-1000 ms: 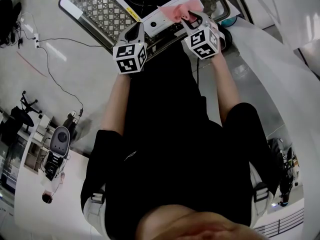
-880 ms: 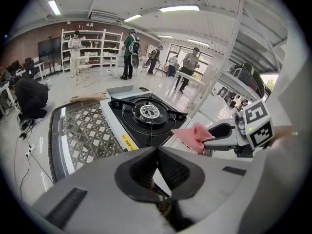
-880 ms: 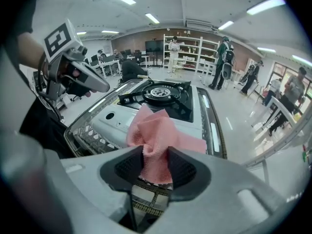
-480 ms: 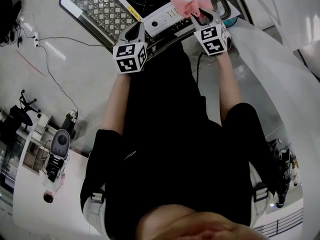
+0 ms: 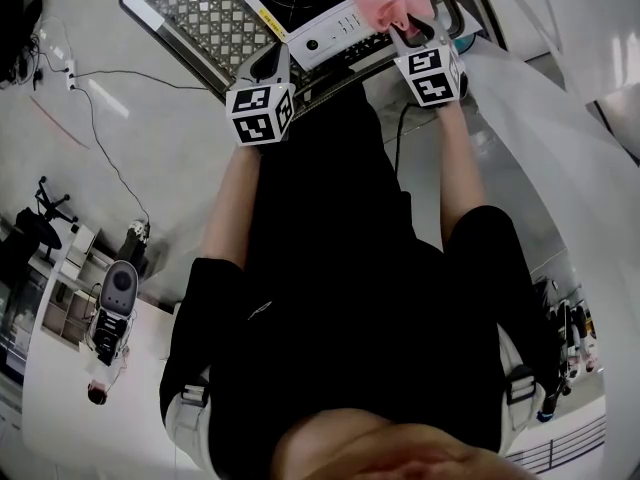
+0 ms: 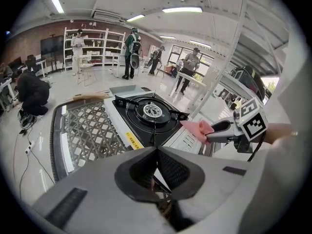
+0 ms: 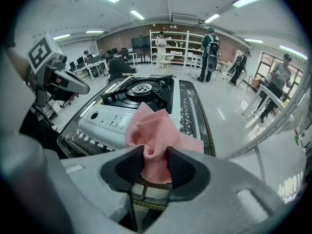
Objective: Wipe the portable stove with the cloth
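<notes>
Pink cloth [image 7: 155, 133]: bunched and clamped between the right gripper's pads, its loose folds standing up above the jaws. In the head view it sits at 1 o'clock, at the right front corner of the stove. Whether it touches the casing cannot be told.
Portable stove [image 6: 146, 118]: white casing with a black top and a round burner [image 6: 152, 110]. It stands on a metal lattice table [image 6: 83, 130]. It lies at 12 o'clock in the head view and at 11 o'clock from the right jaws in the right gripper view.
Right gripper [image 7: 156, 156]: jaws closed on the cloth. They have just been closing a little, with the cloth between them. It points steeply down toward the table edge. In the left gripper view it shows at 3 o'clock, beside the stove's control panel.
Left gripper [image 6: 156, 152]: jaws together at the tips with nothing between them. It is at 11 o'clock in the head view, over the table's near edge, apart from the stove's front.
Marker cubes: one on each gripper, the left one [image 5: 260, 114] nearer the person's body than the right one [image 5: 432, 76].
Background: several people standing near white shelves [image 6: 95, 48] at 11 o'clock in the left gripper view.
</notes>
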`<state>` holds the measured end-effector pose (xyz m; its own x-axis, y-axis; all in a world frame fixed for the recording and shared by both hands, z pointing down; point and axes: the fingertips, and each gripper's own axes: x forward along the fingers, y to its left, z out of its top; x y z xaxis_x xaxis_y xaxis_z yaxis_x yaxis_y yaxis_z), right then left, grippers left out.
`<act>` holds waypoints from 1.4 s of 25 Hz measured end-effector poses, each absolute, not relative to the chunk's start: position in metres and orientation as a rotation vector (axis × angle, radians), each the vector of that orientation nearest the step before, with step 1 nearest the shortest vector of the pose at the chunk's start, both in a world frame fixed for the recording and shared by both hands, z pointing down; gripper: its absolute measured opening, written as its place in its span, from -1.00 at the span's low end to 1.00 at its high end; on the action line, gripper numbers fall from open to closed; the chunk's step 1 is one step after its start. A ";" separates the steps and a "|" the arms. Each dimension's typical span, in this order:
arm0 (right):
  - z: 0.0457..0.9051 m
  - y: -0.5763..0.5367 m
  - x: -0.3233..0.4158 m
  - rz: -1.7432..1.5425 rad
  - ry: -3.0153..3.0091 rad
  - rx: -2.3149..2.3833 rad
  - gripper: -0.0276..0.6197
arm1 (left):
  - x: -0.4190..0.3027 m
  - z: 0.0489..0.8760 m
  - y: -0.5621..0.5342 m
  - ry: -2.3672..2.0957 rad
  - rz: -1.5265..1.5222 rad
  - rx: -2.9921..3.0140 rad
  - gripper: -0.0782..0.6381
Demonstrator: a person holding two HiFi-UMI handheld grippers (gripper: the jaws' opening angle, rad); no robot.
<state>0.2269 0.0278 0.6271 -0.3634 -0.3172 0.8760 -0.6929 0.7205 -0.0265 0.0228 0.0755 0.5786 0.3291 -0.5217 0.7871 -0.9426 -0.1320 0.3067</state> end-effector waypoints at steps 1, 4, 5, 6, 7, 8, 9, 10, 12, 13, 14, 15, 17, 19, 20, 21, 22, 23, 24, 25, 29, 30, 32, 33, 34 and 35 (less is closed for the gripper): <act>0.627 0.028 0.227 0.489 -1.963 0.771 -0.47 | 0.023 0.578 0.076 -1.308 0.650 1.781 -0.78; 0.627 0.030 0.226 0.466 -1.957 0.747 -0.62 | 0.021 0.577 0.077 -1.312 0.645 1.778 -0.78; 0.627 0.030 0.225 0.455 -1.955 0.740 -0.65 | 0.020 0.577 0.077 -1.313 0.644 1.777 -0.78; 0.627 0.031 0.224 0.447 -1.952 0.737 -0.67 | 0.018 0.577 0.078 -1.315 0.642 1.775 -0.78; 0.626 0.031 0.223 0.443 -1.950 0.738 -0.68 | 0.017 0.577 0.078 -1.317 0.639 1.774 -0.78; 0.626 0.031 0.222 0.441 -1.947 0.740 -0.69 | 0.016 0.576 0.078 -1.320 0.637 1.773 -0.78; 0.624 0.030 0.221 0.437 -1.945 0.743 -0.69 | 0.015 0.576 0.079 -1.324 0.633 1.772 -0.78; 0.621 0.030 0.219 0.432 -1.949 0.743 -0.70 | 0.014 0.575 0.079 -1.328 0.630 1.771 -0.78; 0.612 0.028 0.209 0.420 -1.976 0.739 -0.71 | 0.009 0.573 0.079 -1.340 0.623 1.767 -0.78; 0.606 0.027 0.201 0.417 -1.995 0.735 -0.71 | 0.006 0.572 0.080 -1.346 0.619 1.763 -0.78; 0.600 0.027 0.192 0.415 -2.016 0.730 -0.71 | 0.003 0.570 0.080 -1.353 0.613 1.760 -0.78; 0.593 0.026 0.181 0.413 -2.040 0.724 -0.71 | -0.002 0.568 0.081 -1.361 0.606 1.756 -0.78; 0.581 0.025 0.157 0.406 -2.098 0.702 -0.72 | -0.011 0.566 0.084 -1.382 0.593 1.746 -0.78; 0.569 0.025 0.133 0.386 -2.167 0.672 -0.72 | -0.018 0.567 0.087 -1.409 0.579 1.731 -0.78; 0.563 0.024 0.121 0.371 -2.200 0.656 -0.72 | -0.022 0.567 0.088 -1.422 0.573 1.723 -0.78; 0.557 0.024 0.110 0.355 -2.229 0.640 -0.72 | -0.026 0.567 0.089 -1.434 0.566 1.716 -0.78; 0.550 0.024 0.097 0.339 -2.255 0.624 -0.72 | -0.031 0.566 0.090 -1.445 0.559 1.709 -0.78; 0.542 0.024 0.084 0.324 -2.280 0.607 -0.72 | -0.036 0.565 0.091 -1.456 0.551 1.702 -0.78; 0.536 0.025 0.071 0.310 -2.303 0.587 -0.72 | -0.041 0.564 0.092 -1.465 0.542 1.694 -0.78; 0.531 0.028 0.059 0.302 -2.322 0.561 -0.72 | -0.046 0.562 0.093 -1.474 0.534 1.685 -0.78; 0.544 0.051 0.023 0.284 -2.313 0.400 -0.72 | -0.059 0.562 0.100 -1.507 0.502 1.646 -0.78; 0.551 0.058 0.017 0.278 -2.298 0.365 -0.72 | -0.063 0.561 0.101 -1.514 0.496 1.639 -0.78; 0.564 0.070 0.011 0.277 -2.265 0.318 -0.72 | -0.070 0.560 0.104 -1.527 0.488 1.627 -0.78; 0.569 0.075 0.011 0.282 -2.249 0.306 -0.72 | -0.074 0.559 0.105 -1.533 0.484 1.620 -0.78; 0.574 0.079 0.011 0.285 -2.232 0.297 -0.72 | -0.077 0.559 0.107 -1.539 0.480 1.613 -0.78; 0.578 0.082 0.013 0.281 -2.215 0.291 -0.72 | -0.080 0.559 0.109 -1.544 0.475 1.605 -0.78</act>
<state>0.0128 0.0819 0.5784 -0.6026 -0.1101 0.7904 -0.3038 0.9475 -0.0996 -0.0799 0.1093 0.5588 0.1698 -0.6292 0.7585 -0.9468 0.1094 0.3027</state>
